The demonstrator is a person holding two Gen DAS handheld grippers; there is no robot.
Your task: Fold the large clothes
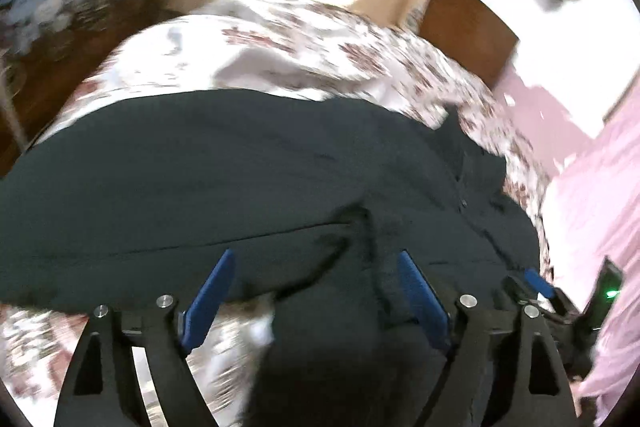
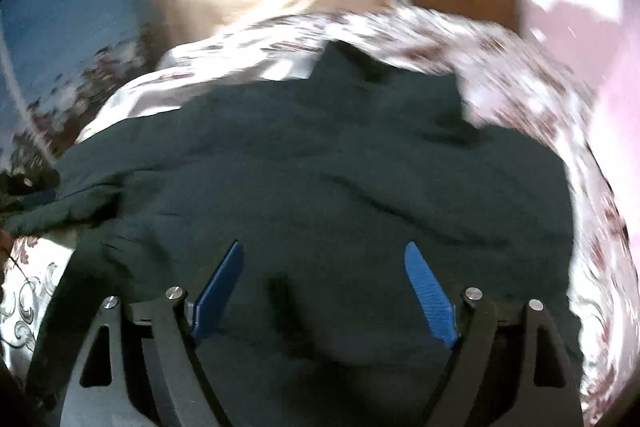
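Both fisheye views motion-blurred, overexposed at top, dark below, edges warped.

One dark garment [image 1: 248,163], two claws [image 1: 316,267].

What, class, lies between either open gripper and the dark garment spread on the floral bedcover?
Nothing visible does. The left gripper and the right gripper both stand open directly over the dark garment, which lies uncovered on the floral bedcover.

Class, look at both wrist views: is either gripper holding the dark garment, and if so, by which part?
Nothing is held. The left gripper and right gripper both stand open above the dark garment, pads clear of the cloth.
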